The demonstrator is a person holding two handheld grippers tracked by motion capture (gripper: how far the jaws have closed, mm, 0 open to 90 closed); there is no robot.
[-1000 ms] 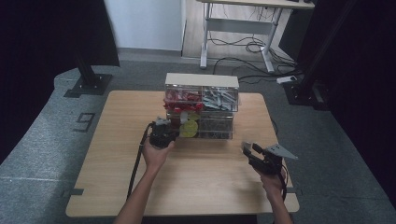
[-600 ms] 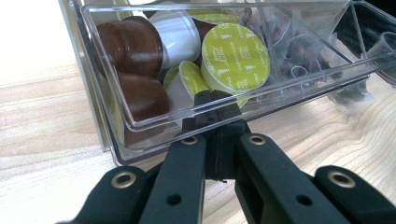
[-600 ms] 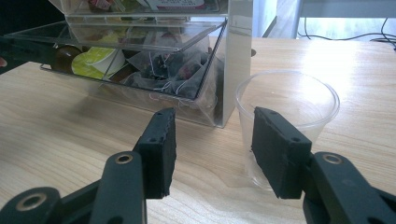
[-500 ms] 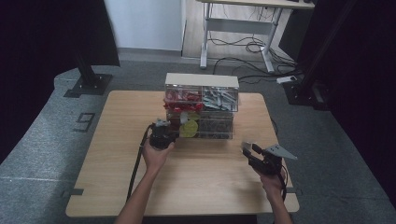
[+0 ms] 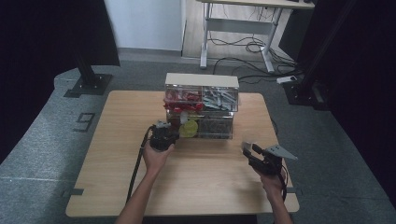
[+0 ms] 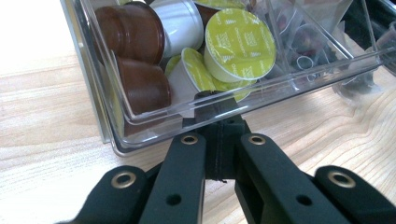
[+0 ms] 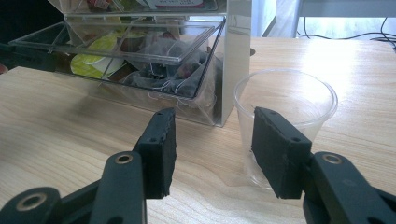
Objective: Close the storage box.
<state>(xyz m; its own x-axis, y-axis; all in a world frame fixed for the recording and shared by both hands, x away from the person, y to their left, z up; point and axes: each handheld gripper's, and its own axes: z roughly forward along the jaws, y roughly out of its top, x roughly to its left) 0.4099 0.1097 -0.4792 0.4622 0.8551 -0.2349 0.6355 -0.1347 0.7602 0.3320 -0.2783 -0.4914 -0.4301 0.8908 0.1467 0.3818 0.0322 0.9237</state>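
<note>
A clear plastic drawer cabinet stands at the middle back of the wooden table. Its lower left drawer is pulled out. It holds coffee capsules: brown ones, white ones, and several with yellow-green lids. My left gripper is shut on the small tab at that drawer's front lip, and it also shows at the cabinet's front. My right gripper stands open with nothing between its pads, low over the table's right side. A clear plastic cup stands upright just beyond its right jaw.
The cabinet's upper drawers hold red packets and grey ones. The open drawer also holds tea bags with strings. Bare wood lies in front of the cabinet. A desk frame and cables stand on the floor behind.
</note>
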